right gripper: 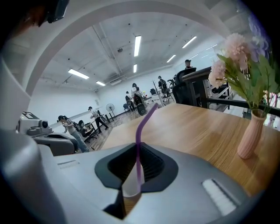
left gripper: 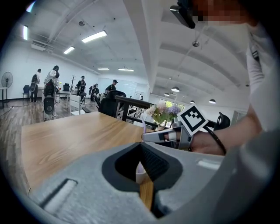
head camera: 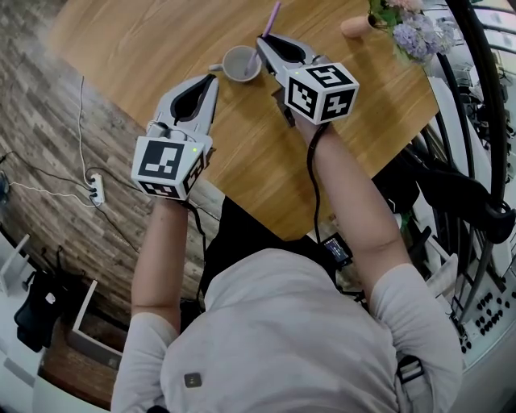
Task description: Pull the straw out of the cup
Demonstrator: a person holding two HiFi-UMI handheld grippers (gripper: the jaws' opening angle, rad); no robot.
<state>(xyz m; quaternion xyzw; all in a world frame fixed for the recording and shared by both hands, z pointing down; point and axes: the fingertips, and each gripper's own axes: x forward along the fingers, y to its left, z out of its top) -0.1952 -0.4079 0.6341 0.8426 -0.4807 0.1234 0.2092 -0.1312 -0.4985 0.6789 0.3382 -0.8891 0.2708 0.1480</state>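
Observation:
A small white cup (head camera: 239,63) stands on the wooden table (head camera: 145,48) with a purple bent straw (head camera: 272,18) rising out of it. My right gripper (head camera: 260,42) reaches in from the cup's right and is shut on the straw (right gripper: 139,131) just above the rim, with the cup (right gripper: 130,189) showing pale below the jaws. My left gripper (head camera: 213,78) comes from the near left, its jaws closed on the cup's handle (head camera: 215,68). In the left gripper view the handle (left gripper: 140,171) shows white behind the closed tips, and the right gripper (left gripper: 146,136) lies beyond.
A pink vase (head camera: 355,27) with pale flowers (head camera: 413,31) stands on the table to the right of the cup, also close on the right as the vase (right gripper: 249,135) in the right gripper view. The table's near edge (head camera: 242,211) runs just below both grippers. People stand far off in the room.

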